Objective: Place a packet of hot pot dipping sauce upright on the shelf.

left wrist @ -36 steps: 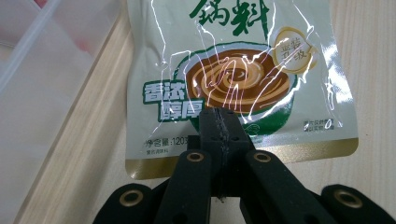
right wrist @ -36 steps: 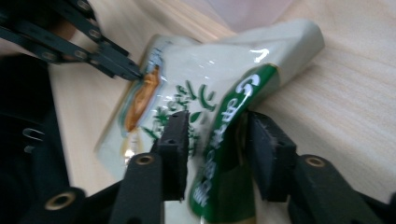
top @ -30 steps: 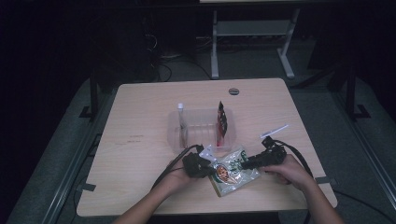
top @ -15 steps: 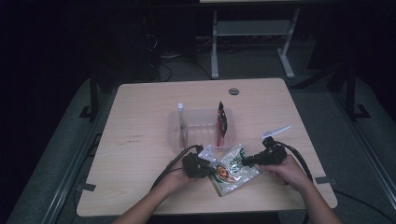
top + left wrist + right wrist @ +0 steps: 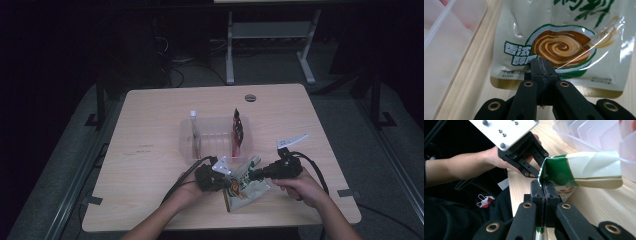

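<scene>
On the tabletop [image 5: 150,130], near edge: one pouch [image 5: 246,186], one clear tray [image 5: 212,126] just behind it. Two grippers: left gripper [image 5: 231,181] fingers clenched on pouch's bottom edge; right gripper [image 5: 252,175] fingers, just closed, pinch its lifted green edge.

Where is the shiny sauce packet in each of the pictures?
High view: the sauce packet lies near the table's front edge, between the two grippers.
Left gripper view: it spreads across the upper middle, its bottom edge in the shut jaws.
Right gripper view: centre right, folded upward from the shut jaws.
Shared landmark: the clear plastic tray beside it.
</scene>
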{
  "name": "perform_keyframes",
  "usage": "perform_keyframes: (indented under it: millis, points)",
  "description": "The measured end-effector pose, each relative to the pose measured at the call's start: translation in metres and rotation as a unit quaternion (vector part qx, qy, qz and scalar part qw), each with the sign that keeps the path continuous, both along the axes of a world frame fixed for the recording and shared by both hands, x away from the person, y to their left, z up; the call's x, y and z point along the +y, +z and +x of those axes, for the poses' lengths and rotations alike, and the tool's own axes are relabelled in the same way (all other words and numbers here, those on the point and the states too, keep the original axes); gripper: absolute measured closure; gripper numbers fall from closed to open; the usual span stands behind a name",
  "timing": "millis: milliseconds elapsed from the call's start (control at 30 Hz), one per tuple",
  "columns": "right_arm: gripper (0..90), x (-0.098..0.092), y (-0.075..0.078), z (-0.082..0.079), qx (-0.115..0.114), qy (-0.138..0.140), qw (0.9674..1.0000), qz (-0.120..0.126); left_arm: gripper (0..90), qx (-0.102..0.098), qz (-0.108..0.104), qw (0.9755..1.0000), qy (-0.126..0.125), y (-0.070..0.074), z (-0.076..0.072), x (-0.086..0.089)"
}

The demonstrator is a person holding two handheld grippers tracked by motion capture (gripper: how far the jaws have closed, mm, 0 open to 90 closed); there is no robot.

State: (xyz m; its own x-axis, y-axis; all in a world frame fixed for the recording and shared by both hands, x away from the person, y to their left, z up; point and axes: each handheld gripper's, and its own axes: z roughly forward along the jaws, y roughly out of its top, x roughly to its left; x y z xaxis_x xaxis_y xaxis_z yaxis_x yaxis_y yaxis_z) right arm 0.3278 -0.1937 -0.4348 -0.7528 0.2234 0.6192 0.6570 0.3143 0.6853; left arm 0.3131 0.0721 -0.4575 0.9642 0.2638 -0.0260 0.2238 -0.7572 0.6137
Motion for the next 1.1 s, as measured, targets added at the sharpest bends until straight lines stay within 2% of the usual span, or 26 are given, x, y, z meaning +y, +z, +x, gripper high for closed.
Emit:
perform_keyframes:
  millis: [100, 167, 300, 333, 367, 467, 667, 800, 967, 1100]
  points:
    - [88.9, 0.003, 0.002, -0.001, -0.005, 0.000, 1.0000, -0.002, 89.9, -0.007, 0.000, 1.0000, 0.000, 0.001, -0.001, 0.000]
    - [89.0, 0.004, 0.004, -0.001, -0.009, 0.001, 0.9999, 0.004, 89.9, -0.005, -0.002, 1.0000, 0.001, 0.002, -0.001, 0.000]
    - [89.1, 0.005, 0.008, -0.004, -0.018, -0.002, 0.9998, 0.000, 89.7, -0.005, -0.009, 0.9999, 0.003, 0.004, -0.001, 0.002]
    - [89.2, 0.004, 0.010, -0.004, -0.024, -0.004, 0.9997, -0.003, 84.6, -0.001, -0.015, 0.9999, 0.004, 0.006, -0.002, 0.005]
    - [89.3, 0.003, 0.010, -0.004, -0.024, -0.006, 0.9997, -0.004, 82.6, 0.006, -0.019, 0.9998, 0.006, 0.007, -0.003, 0.006]
    - [89.3, 0.001, 0.013, -0.006, -0.030, -0.012, 0.9994, -0.006, 78.1, 0.010, -0.027, 0.9996, 0.006, 0.013, -0.006, 0.010]
    - [89.4, 0.004, 0.024, -0.009, -0.052, -0.015, 0.9985, -0.011, 59.6, 0.007, -0.034, 0.9994, 0.005, 0.024, -0.013, 0.020]
    - [89.4, 0.005, 0.033, -0.011, -0.054, -0.011, 0.9983, 0.015, 60.6, -0.003, -0.033, 0.9994, 0.009, 0.029, -0.014, 0.028]
    - [89.4, 0.013, 0.043, -0.012, -0.056, -0.004, 0.9968, 0.056, 63.1, -0.007, -0.041, 0.9990, 0.012, 0.032, -0.015, 0.027]
    - [89.5, 0.020, 0.060, -0.012, -0.085, -0.012, 0.9951, 0.050, 60.1, -0.018, -0.043, 0.9989, 0.010, 0.043, -0.018, 0.033]
